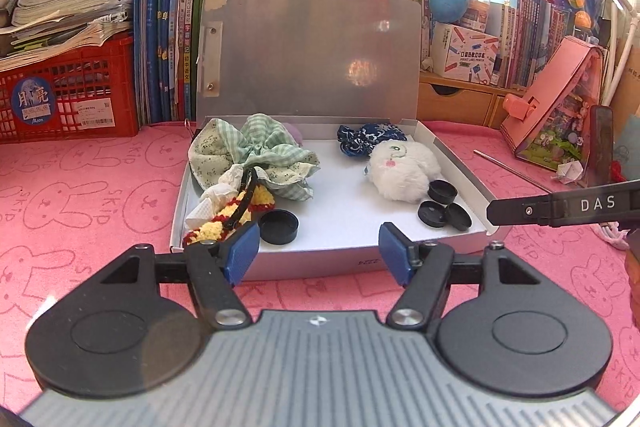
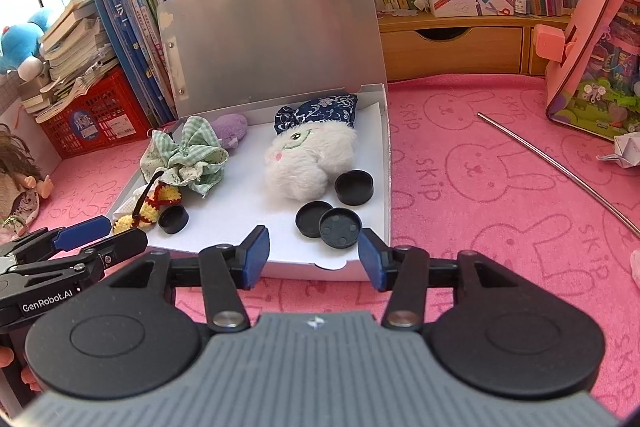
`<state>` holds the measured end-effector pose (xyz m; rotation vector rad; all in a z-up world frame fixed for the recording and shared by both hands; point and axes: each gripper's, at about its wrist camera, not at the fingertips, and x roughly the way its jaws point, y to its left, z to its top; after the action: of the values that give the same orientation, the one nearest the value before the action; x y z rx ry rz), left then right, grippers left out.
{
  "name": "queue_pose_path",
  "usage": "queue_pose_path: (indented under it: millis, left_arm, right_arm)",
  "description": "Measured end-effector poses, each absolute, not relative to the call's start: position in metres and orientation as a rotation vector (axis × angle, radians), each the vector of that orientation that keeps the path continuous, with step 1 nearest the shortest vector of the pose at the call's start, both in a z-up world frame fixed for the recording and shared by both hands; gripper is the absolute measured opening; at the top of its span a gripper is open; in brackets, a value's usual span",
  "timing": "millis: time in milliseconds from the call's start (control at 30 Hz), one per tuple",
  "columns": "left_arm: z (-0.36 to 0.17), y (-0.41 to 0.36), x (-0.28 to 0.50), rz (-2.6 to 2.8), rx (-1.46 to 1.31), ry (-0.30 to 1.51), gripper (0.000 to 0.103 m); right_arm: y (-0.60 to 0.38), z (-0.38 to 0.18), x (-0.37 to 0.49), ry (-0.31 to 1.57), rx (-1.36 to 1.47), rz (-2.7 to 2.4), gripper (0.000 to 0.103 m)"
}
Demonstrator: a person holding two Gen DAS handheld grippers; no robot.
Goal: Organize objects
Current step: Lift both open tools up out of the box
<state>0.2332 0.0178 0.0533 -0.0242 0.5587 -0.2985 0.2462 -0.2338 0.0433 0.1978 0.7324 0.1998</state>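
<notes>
A white box (image 1: 460, 163) (image 2: 386, 163) with its translucent lid (image 1: 308, 47) (image 2: 272, 27) raised stands on the pink cloth. Inside lie a green checked scrunchie (image 1: 256, 151) (image 2: 192, 155), a yellow crochet charm (image 1: 224, 219) (image 2: 160, 201), a white plush (image 1: 400, 167) (image 2: 308, 159), a blue patterned pouch (image 1: 368, 139) (image 2: 320, 113), a purple plush (image 2: 230, 129) and several black caps (image 1: 442, 207) (image 2: 336, 219). My left gripper (image 1: 318, 253) is open and empty at the box's front edge. My right gripper (image 2: 314, 257) is open and empty at the front right corner.
Books (image 1: 168, 27) and a red crate (image 1: 68, 95) stand behind on the left. A pink toy house (image 1: 560, 103) (image 2: 600, 47) and a metal rod (image 2: 560, 171) lie right of the box. A wooden drawer unit (image 2: 452, 47) is behind. A doll (image 2: 20, 179) sits far left.
</notes>
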Motion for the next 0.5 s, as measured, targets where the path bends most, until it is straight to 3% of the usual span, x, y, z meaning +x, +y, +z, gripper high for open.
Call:
queue_pose_path:
  millis: [500]
  left_arm:
    - [0.058, 0.017, 0.141, -0.409, -0.009, 0.520, 0.079]
  right_arm:
    - [-0.229, 0.038, 0.165, 0.677, 0.152, 0.292, 0.068]
